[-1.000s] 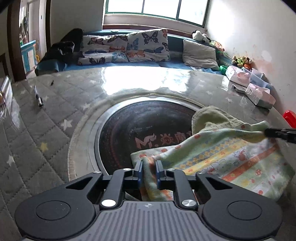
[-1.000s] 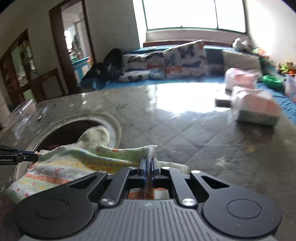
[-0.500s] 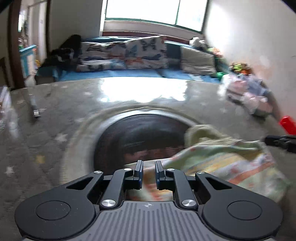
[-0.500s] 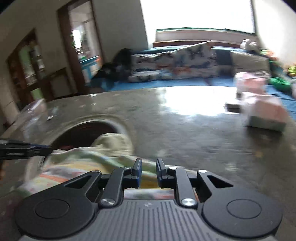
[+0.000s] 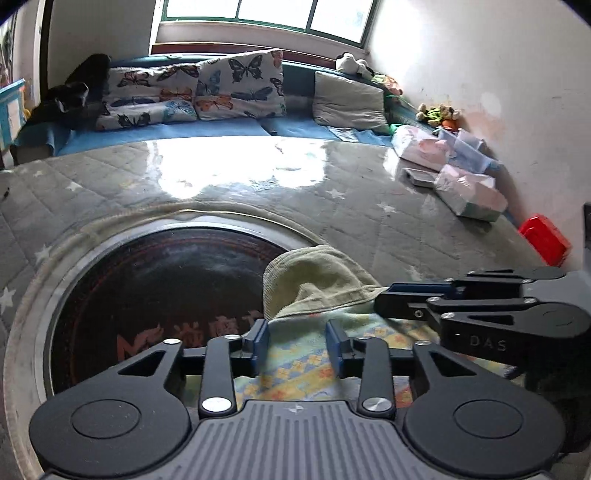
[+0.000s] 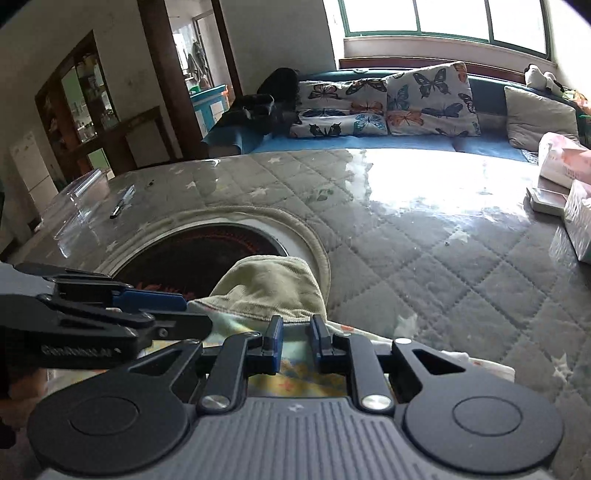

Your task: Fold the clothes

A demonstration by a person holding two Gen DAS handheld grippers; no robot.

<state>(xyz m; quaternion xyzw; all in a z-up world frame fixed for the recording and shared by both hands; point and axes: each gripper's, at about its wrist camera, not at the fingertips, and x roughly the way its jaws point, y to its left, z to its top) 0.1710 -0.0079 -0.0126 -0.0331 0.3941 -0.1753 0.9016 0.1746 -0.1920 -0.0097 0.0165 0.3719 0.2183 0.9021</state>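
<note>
My left hand-held gripper (image 5: pixel 297 343) has its blue-padded fingers (image 5: pixel 259 344) spread apart with nothing between them; the patterned garment (image 5: pixel 295 363) lies just beneath the gap, and I cannot tell whether the pads touch the cloth. My right hand-held gripper (image 6: pixel 296 339) is likewise parted, its fingers (image 6: pixel 275 341) standing either side of a strip of the same garment (image 6: pixel 295 382) without pinching it. In the left wrist view the right hand-held gripper (image 5: pixel 391 301) reaches in from 3 o'clock, its tips over the cloth near the garment's plain green collar part (image 5: pixel 310 275). In the right wrist view the left hand-held gripper (image 6: pixel 184 314) comes in from 9 o'clock and ends just beside that same green fold (image 6: pixel 267 290).

The garment rests on the counter (image 5: pixel 351 206), which wears a grey quilted cover with pale stars under a glossy sheet. Its green part drapes over the rim of a round dark inset (image 5: pixel 159 291) in the counter, at 11 o'clock from my left hand-held gripper. At 2 o'clock, near the wall, sit pink-and-white packs (image 5: pixel 469 194) and a red box (image 5: pixel 543 240), well apart from the cloth. At 10 o'clock in the right wrist view a pen (image 6: pixel 122 206) lies on the counter. Beyond the far edge, at 12 o'clock, a blue sofa carries butterfly cushions (image 5: pixel 236 86) below a bright window (image 5: pixel 266 13).
</note>
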